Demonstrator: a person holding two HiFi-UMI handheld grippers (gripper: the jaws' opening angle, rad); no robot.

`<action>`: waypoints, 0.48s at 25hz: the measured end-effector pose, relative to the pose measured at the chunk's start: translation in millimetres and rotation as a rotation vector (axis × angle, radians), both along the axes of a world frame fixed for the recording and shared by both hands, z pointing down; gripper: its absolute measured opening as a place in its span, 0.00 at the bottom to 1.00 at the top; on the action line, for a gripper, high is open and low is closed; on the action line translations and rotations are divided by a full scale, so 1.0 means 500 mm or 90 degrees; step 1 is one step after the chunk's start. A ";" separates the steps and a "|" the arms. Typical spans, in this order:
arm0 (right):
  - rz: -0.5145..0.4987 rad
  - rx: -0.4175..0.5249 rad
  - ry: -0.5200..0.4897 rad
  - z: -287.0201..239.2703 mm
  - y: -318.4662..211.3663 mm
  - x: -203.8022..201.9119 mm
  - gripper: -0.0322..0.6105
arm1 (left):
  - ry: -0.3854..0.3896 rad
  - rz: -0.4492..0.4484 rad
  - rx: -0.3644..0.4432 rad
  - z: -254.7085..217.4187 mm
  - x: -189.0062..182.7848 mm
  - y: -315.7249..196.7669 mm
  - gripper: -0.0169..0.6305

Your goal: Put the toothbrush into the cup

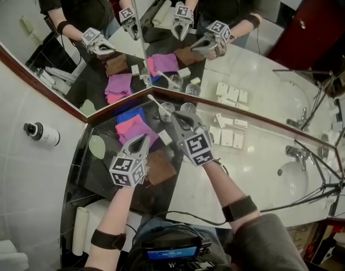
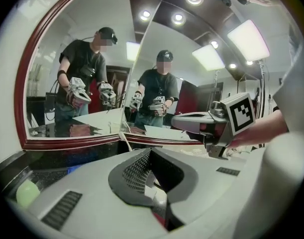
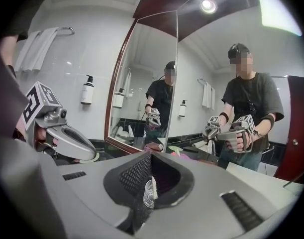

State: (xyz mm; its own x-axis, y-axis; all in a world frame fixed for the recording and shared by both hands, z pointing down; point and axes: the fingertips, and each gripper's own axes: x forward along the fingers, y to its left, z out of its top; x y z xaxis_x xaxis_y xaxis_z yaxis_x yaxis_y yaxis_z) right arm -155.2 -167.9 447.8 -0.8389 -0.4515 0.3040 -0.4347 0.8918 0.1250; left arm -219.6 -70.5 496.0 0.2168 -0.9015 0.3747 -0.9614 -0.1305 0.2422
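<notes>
Two grey plastic claws with black-and-white square markers were held up over a bathroom counter. The left claw (image 1: 143,141) had its jaws pressed together with nothing in them. The right claw (image 1: 182,116) was closed too, and it held nothing. Its tips were right by a small, round, clear glass cup (image 1: 167,112). The thin white plastic toothbrush (image 1: 154,101) stood in that cup, leaning to the left with one end sticking up over the rim. A second clear glass cup (image 1: 188,106) stood just beside the first one. Both cups stood at the back of the counter, against the big corner mirror with a dark red frame (image 1: 59,97). The left part of the counter was shiny black stone (image 1: 96,176), and the right part was smooth white stone (image 1: 245,168). On the black part lay a soft pink cloth (image 1: 135,130) on top of a blue cloth (image 1: 129,116). A fuzzy brown cloth (image 1: 161,168) and a flat, round, pale green thing (image 1: 97,147) lay there too. Small flat white packets (image 1: 228,135) sat on the white part, near a shiny metal tap (image 1: 298,154).
</notes>
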 end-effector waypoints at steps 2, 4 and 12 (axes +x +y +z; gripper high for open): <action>0.010 -0.001 -0.009 -0.021 0.021 0.035 0.08 | 0.003 0.003 0.002 -0.011 0.009 0.017 0.03; 0.023 -0.003 -0.015 -0.037 0.041 0.074 0.08 | 0.003 0.010 0.004 -0.019 0.019 0.032 0.03; 0.114 -0.007 -0.027 -0.065 0.097 0.257 0.08 | -0.008 0.044 0.008 -0.053 0.054 0.077 0.03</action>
